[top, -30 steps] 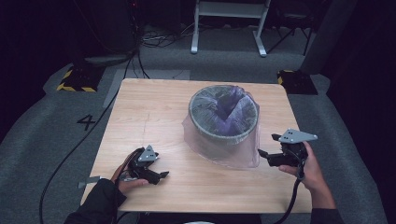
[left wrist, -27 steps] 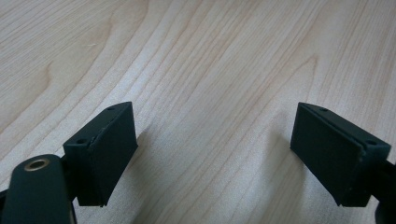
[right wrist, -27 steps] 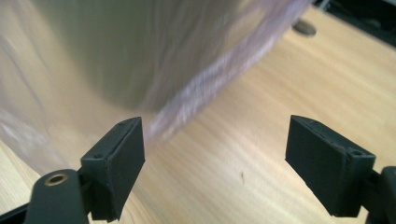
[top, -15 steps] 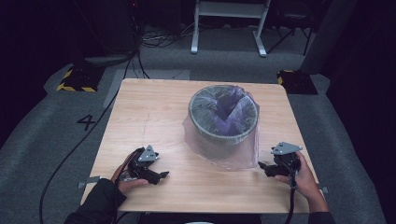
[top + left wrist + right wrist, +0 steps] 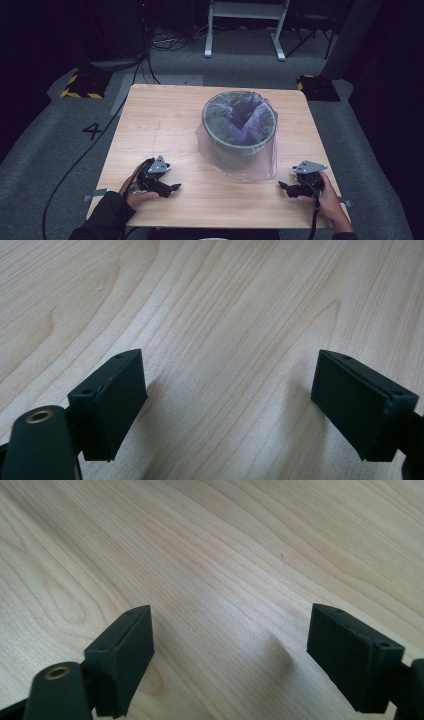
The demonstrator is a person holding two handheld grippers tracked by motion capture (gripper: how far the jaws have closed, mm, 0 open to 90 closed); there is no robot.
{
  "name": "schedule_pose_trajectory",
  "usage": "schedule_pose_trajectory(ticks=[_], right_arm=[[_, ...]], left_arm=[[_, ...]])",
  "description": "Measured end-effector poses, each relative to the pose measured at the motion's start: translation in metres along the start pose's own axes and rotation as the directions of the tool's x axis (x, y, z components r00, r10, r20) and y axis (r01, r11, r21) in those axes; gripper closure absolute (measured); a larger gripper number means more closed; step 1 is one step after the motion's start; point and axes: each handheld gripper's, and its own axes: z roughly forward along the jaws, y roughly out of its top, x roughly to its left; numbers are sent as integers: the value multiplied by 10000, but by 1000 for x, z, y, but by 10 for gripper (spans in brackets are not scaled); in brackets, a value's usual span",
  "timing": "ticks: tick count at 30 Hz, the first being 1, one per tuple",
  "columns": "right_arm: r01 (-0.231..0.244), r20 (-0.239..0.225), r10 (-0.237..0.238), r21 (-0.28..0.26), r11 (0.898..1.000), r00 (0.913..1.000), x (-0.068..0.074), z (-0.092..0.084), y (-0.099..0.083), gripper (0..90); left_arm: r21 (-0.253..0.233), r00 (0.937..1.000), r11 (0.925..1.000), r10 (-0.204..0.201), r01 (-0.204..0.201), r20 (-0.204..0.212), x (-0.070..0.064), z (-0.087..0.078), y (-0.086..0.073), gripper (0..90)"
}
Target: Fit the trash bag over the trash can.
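Observation:
A round grey bin (image 5: 239, 125) lined with a thin purple plastic bag (image 5: 250, 160) stands on the wooden table (image 5: 165, 120), right of its middle. The bag hangs loosely over the rim and down the bin's front. My left gripper (image 5: 172, 188) rests on the table near the front left, held by a hand, and its jaws point right. In the left gripper view it (image 5: 227, 405) stands open over bare wood. My right gripper (image 5: 283, 186) lies low at the front right, pointing left toward the bag. Its jaws (image 5: 227, 650) are wide apart with nothing between them.
A black cable (image 5: 85, 155) runs off the table's left edge to the floor. A white metal stand (image 5: 245, 25) is behind the table. Yellow-and-black striped blocks (image 5: 82, 85) lie on the grey carpet at the far corners. A "4" (image 5: 93, 131) marks the floor on the left.
My right gripper has come down from above the table's right edge to rest low near the front right. The left gripper and the bin have stayed put.

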Motion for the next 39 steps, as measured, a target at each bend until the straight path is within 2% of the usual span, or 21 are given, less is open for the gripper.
schedule_pose_trajectory(ticks=[3, 6, 8, 12, 14, 17, 21, 39], right_arm=[[-256, -155, 254, -115, 9996, 9996, -1, -2, -6, 184], [-526, -75, 525, -217, 9984, 9986, -3, -5, -11, 171], [-883, -208, 873, -478, 9950, 9960, -5, -6, -18, 155], [-1394, -107, 1390, -854, 9865, 9902, -11, -10, -32, 138], [-1743, -53, 1745, -876, 9808, 9846, -14, -13, -37, 138], [-1996, 139, 2016, -889, 9758, 9794, -16, -19, -44, 145], [-2096, 231, 2123, -882, 9738, 9769, -17, -23, -49, 148], [-2064, 203, 2089, -877, 9745, 9777, -18, -22, -48, 142]], left_arm=[[-13, 10000, 10000, -2, 2, 4, 0, 0, 0, 140], [-15, 10000, 10000, -3, 3, 13, 0, 0, 0, 140], [0, 10000, 10000, 1, -1, -5, 0, 0, 0, 140], [-3, 10000, 10000, 4, -4, -27, 0, 0, 0, 140], [-5, 10000, 10000, -1, 1, -31, 0, 0, 0, 140], [-1, 10000, 10000, -6, 6, -51, -1, 0, 0, 140], [-1, 10000, 10000, -7, 7, -48, 0, 0, 0, 140], [12, 9999, 10000, 78, -78, 89, 1, 1, 1, 133]])
